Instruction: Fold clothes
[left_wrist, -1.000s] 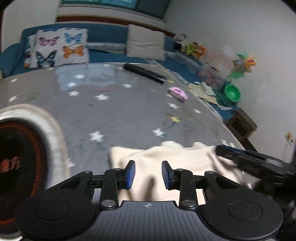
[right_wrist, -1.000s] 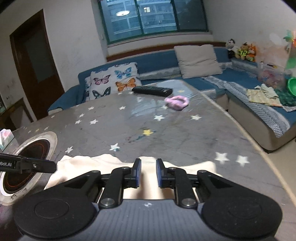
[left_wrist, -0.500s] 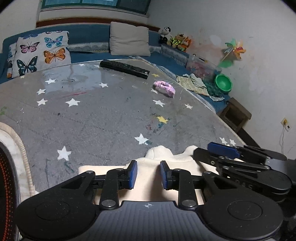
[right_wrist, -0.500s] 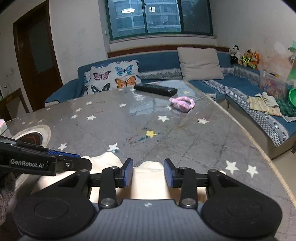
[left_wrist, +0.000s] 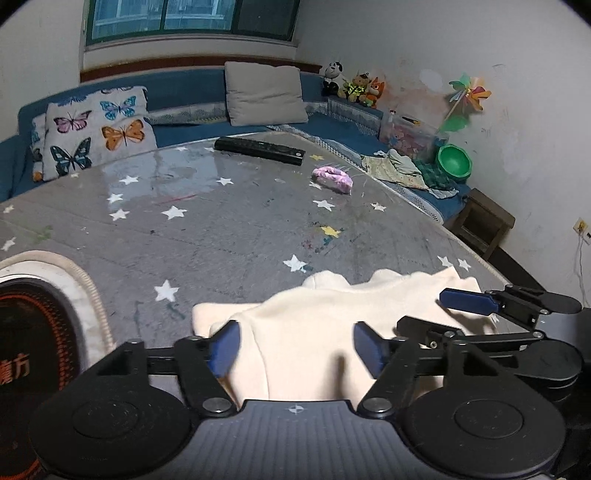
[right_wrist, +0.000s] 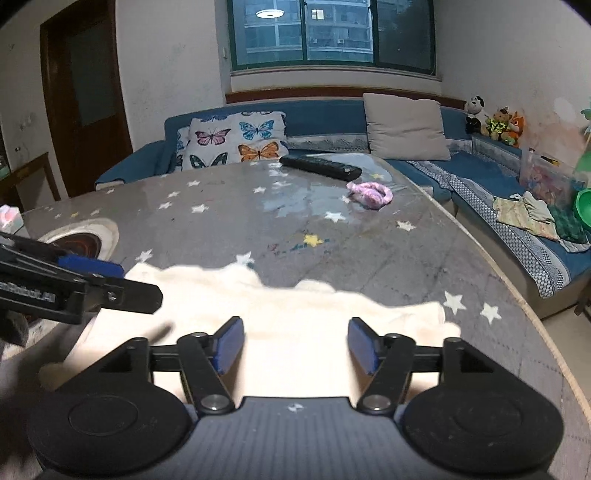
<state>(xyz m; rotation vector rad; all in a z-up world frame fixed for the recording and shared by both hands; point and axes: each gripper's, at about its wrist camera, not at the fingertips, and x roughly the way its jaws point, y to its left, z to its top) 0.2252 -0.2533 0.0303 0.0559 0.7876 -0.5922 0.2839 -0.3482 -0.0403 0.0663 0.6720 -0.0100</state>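
A cream garment (left_wrist: 332, 325) lies folded on the grey star-patterned table (left_wrist: 221, 229), close to the near edge. My left gripper (left_wrist: 295, 347) hangs just over its near part with jaws opening wide, and no cloth is pinched between the blue pads (left_wrist: 223, 345). My right gripper (right_wrist: 297, 345) hovers over the same cream garment (right_wrist: 295, 317), its jaws opening too, with nothing gripped. The right gripper (left_wrist: 480, 314) shows at the right of the left wrist view. The left gripper (right_wrist: 92, 280) reaches in from the left of the right wrist view.
A black remote (left_wrist: 258, 149) and a pink fluffy item (left_wrist: 332, 178) lie at the table's far side. A round hotplate (left_wrist: 29, 332) sits on the left. A blue sofa (right_wrist: 332, 114) with cushions runs behind; loose clothes (right_wrist: 532, 214) and a green bowl (left_wrist: 454, 160) lie on its right side.
Both grippers, nearly closed on the cream garment a second ago, have spread wide and let it go. The garment has settled flat on the table.
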